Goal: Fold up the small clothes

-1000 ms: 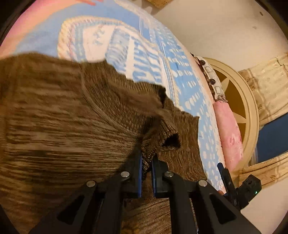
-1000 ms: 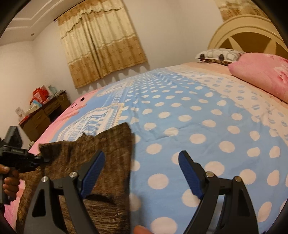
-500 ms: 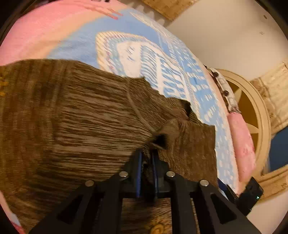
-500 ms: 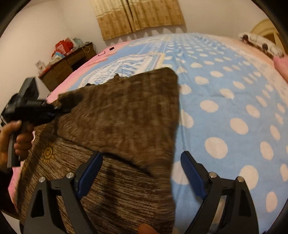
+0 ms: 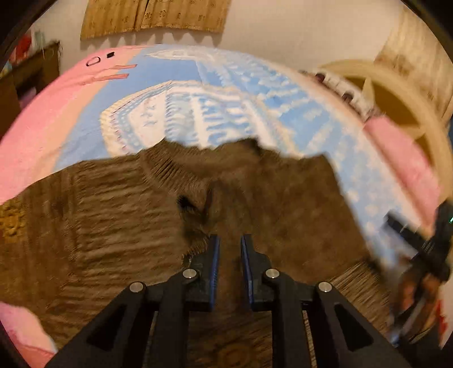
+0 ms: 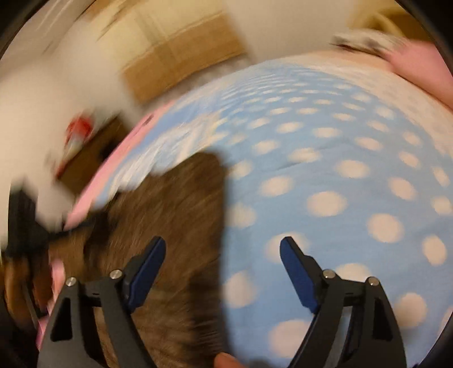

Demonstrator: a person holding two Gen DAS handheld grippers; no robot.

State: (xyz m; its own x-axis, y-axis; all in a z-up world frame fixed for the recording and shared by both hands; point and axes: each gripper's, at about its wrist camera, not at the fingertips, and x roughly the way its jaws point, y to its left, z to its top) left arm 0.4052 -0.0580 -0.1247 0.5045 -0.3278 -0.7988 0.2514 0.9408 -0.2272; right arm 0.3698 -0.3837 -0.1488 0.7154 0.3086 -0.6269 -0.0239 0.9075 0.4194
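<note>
A small brown knitted sweater lies on the bed with one sleeve folded across its body. My left gripper hovers just above the folded sleeve, its jaws a small gap apart and holding nothing. The right wrist view is blurred: the sweater lies at the lower left there. My right gripper is wide open and empty, over the sweater's right edge and the blue bedsheet. The right gripper also shows in the left wrist view at the far right.
The bed carries a blue, white-dotted and pink sheet. Pink pillows and a cream headboard are to the right. A wooden dresser stands by the wall past the bed's left side. Curtains hang behind.
My left gripper has let go of the sleeve and its jaws have parted a little. The sleeve now lies folded on the sweater. My right gripper swung quickly, staying open.
</note>
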